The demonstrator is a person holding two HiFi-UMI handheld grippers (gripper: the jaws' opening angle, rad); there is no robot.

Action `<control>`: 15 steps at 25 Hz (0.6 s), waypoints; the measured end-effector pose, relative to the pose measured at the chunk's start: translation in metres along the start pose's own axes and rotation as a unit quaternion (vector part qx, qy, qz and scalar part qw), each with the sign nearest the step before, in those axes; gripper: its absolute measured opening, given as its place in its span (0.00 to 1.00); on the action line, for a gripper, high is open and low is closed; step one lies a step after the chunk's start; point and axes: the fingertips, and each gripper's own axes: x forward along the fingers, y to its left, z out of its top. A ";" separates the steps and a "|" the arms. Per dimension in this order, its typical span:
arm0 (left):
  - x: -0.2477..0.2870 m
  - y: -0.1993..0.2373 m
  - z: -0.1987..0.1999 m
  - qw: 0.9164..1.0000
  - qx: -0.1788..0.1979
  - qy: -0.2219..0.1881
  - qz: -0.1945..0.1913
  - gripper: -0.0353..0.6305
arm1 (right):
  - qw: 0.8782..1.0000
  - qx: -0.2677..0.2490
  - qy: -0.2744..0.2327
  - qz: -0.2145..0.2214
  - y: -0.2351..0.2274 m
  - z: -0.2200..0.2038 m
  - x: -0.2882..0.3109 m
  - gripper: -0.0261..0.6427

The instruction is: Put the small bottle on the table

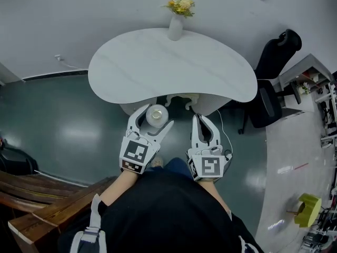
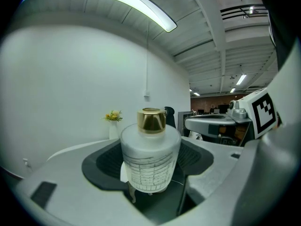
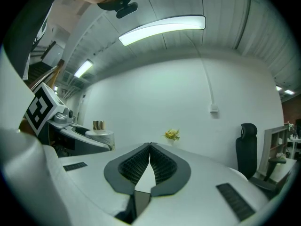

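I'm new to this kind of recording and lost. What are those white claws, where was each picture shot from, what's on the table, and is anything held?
No robot: a person holds a two-jaw gripper in each hand. The head view comes from a camera on the person's head, looking down; the two gripper views come from cameras riding on each gripper, looking along its jaws. The left gripper is shut on a small bottle, frosted white with a gold cap, held short of the white table. The right gripper is shut and empty. At the table's far edge stands a vase of yellow flowers.
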 end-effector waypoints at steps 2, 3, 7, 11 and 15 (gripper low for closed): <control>0.000 0.003 0.000 1.000 0.000 0.002 -0.002 0.56 | 1.000 0.000 0.000 0.000 0.002 0.001 0.003 0.07; 0.000 0.005 -0.001 1.000 -0.001 0.002 -0.003 0.56 | 1.000 0.000 0.000 -0.001 0.002 0.002 0.004 0.07; 0.006 0.014 -0.002 1.000 -0.005 0.003 -0.005 0.56 | 1.000 0.005 0.003 -0.004 0.001 0.000 0.014 0.07; 0.016 0.020 -0.003 1.000 -0.008 0.002 -0.005 0.56 | 1.000 0.005 0.002 0.000 -0.002 -0.002 0.025 0.08; 0.031 0.026 0.000 1.000 -0.006 -0.004 -0.003 0.56 | 1.000 0.001 -0.008 0.004 -0.011 -0.001 0.040 0.07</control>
